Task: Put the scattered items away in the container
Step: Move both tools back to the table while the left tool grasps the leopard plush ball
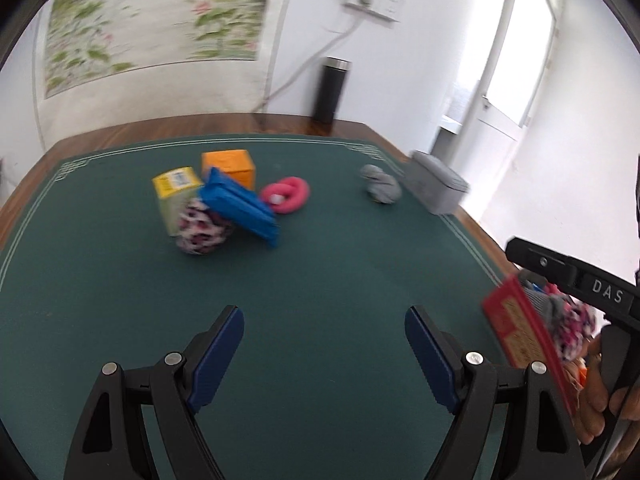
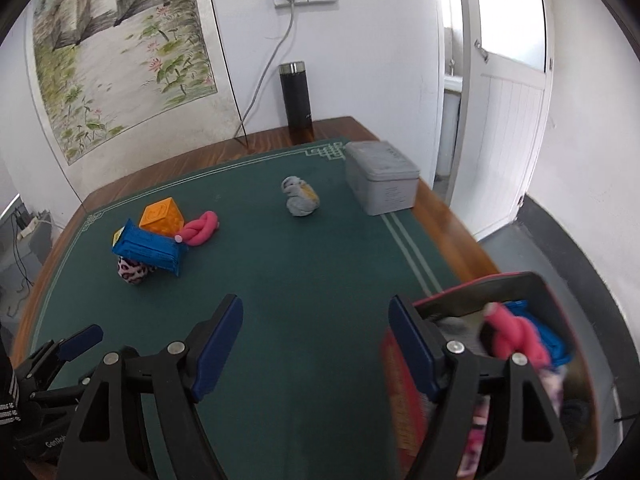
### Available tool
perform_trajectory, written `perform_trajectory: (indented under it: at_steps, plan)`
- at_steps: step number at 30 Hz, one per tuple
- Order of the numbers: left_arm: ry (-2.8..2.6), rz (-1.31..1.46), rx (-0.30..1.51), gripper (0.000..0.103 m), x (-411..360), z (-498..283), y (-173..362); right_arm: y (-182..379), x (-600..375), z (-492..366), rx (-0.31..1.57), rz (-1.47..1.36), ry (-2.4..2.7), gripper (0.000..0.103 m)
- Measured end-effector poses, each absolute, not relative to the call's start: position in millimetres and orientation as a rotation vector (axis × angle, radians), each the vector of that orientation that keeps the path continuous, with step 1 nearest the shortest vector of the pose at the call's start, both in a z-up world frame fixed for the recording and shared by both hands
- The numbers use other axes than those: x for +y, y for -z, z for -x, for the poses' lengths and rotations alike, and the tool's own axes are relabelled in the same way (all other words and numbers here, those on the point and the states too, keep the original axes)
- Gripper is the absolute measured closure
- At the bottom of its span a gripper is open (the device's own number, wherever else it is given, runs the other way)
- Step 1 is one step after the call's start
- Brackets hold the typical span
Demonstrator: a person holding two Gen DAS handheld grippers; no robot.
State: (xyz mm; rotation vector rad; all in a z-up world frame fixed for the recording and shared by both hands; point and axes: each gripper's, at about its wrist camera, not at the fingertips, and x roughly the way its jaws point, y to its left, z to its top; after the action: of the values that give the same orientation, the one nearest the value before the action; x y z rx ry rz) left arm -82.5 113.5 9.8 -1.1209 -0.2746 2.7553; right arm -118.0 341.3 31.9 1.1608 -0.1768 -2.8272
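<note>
I see both grippers hanging above the near part of the green mat point(image 2: 304, 304), and both have their jaws spread wide with nothing between them. The left gripper point(image 1: 324, 332) looks toward the far left, where a small heap of things lies. The right gripper point(image 2: 316, 328) looks over the middle of the mat, and the red container point(image 2: 560, 312) is just beside its right finger, at the near right edge of the table. The container already has some things inside; I make out a pink knot and something blue.

The relation that matters for the next move, in my judgement, is this: the heap lies far and left from both grippers, and the left gripper is the nearer one to it. On top of the heap is the blue packet point(image 1: 240, 206). It is tilted, leaning on the spotted ball point(image 1: 202, 230) and the yellow box point(image 1: 176, 194). Its long axis runs from far left to near right, so I think the jaws must close across the short side.

The orange cube point(image 1: 230, 168) stands behind the heap, and the pink knotted rope point(image 1: 286, 194) lies just right of it. The grey bundle point(image 2: 300, 200) lies alone, farther right, near the grey tin point(image 2: 380, 184). For this one the right gripper is nearer.
</note>
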Motion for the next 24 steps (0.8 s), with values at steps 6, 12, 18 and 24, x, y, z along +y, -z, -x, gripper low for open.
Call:
perform_trajectory:
  at_steps: [6, 12, 18, 24]
  plan:
    - [-2.848, 1.149, -0.378, 0.019, 52.3, 111.5, 1.5, -11.0, 316.3, 159.6, -0.24, -1.178, 2.814, 0.024]
    - [-2.909, 1.213, -0.397, 0.019, 18.6, 138.3, 19.5, 14.9, 305.0, 195.6, -0.264, -1.192, 2.829, 0.024]
    - [-2.862, 1.206, -0.27, 0.019, 23.5, 169.3, 32.4, 38.5, 293.5, 223.4, -0.247, -1.222, 2.827, 0.024]
    - [-2.809, 1.221, -0.189, 0.019, 34.2, 202.6, 44.4, 47.5, 289.0, 223.5, -0.191, -1.223, 2.823, 0.024]
